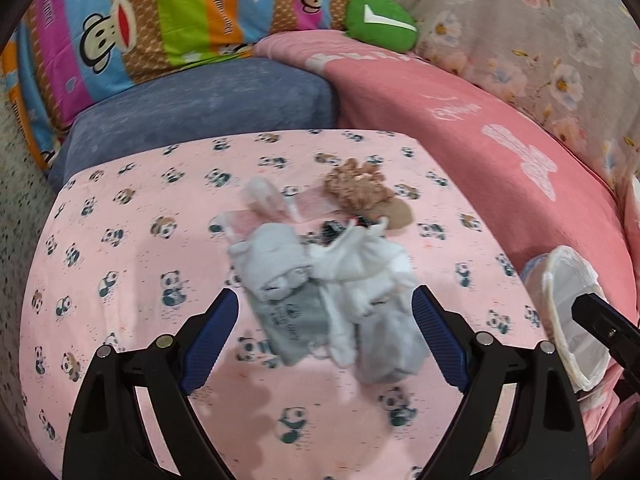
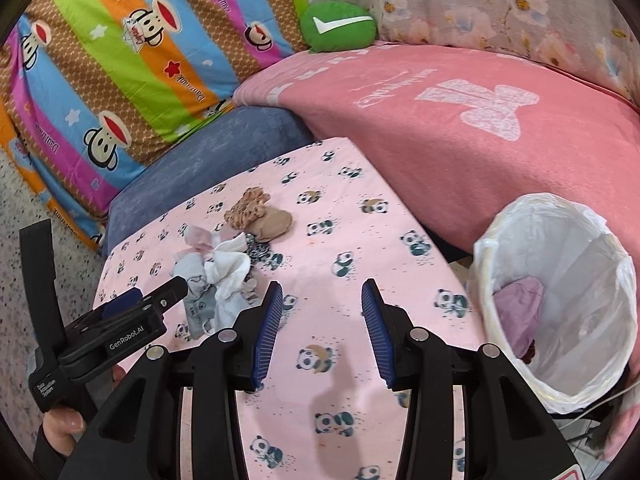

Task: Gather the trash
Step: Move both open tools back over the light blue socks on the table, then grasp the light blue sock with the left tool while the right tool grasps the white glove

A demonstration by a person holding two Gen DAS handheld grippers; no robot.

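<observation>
**Left gripper lined up on the sock pile**

The left gripper (image 1: 324, 332) hangs over the pile of socks (image 1: 320, 292) with its jaws spread wide on either side of the grey and white pieces; the pads (image 1: 210, 338) do not press on anything yet. The pile lies mid-way across the panda sheet (image 1: 120, 240), toward its far edge, with a brown sock (image 1: 360, 192) just behind it. The right gripper (image 2: 322, 332) is half open over bare sheet and holds nothing. The bin (image 2: 560, 300) with its white liner stands off the sheet's right edge, a purple scrap already inside.

To do this well, I would lower the left jaws until the tips reach the sheet, then close on the thick middle of the bundle, not a loose end. The cloth is soft and tangled, so a shallow pinch may drag only one piece or snag the sheet. Lift slowly and check for trailing pieces before swinging to the bin.
</observation>
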